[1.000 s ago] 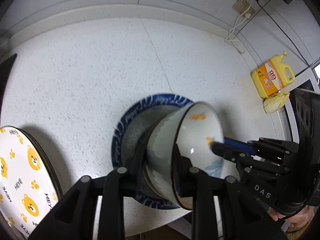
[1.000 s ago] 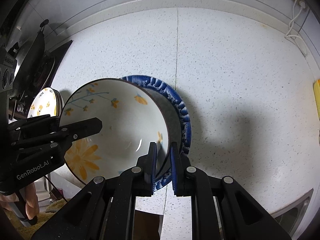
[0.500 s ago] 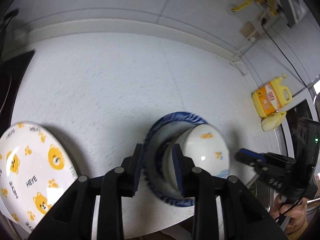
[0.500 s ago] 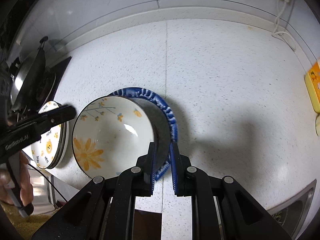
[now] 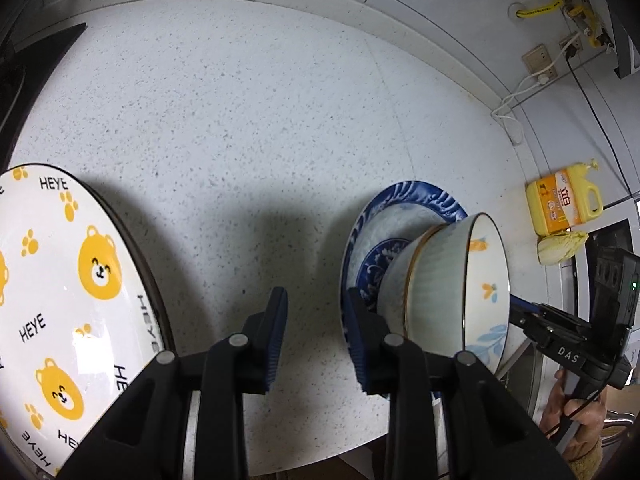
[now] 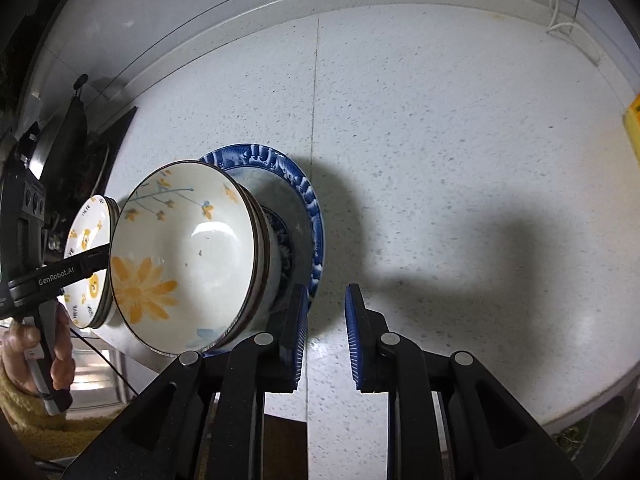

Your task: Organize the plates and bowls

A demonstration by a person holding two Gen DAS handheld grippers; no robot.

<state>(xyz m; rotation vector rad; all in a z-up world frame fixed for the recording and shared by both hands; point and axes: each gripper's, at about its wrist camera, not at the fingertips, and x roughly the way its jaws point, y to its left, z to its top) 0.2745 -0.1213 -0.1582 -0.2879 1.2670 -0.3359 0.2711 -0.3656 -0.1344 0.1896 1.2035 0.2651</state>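
Left wrist view: the left gripper (image 5: 314, 336) hangs over the counter (image 5: 248, 112), its jaws narrowly parted with only bare speckled surface between them. Its right finger stands just in front of the rim of the blue plate (image 5: 420, 196), but whether it touches cannot be told. To the left, the bear plate (image 5: 56, 292) lies flat on a short stack near the front edge. On the blue plate sit the bowls (image 5: 444, 280), nested, a flower pattern inside the top one. Behind them the right gripper (image 5: 560, 332) shows from the side, a hand (image 5: 572, 412) on its handle. Farther off, a yellow jug (image 5: 564, 204) stands by the wall with a pale cloth just before it. In the right wrist view the right gripper (image 6: 326, 328) has jaws opening with nothing between them, its left finger close to the blue plate (image 6: 308, 196); the bowls (image 6: 184, 256) sit left of it, the bear plate (image 6: 86, 264) beyond.
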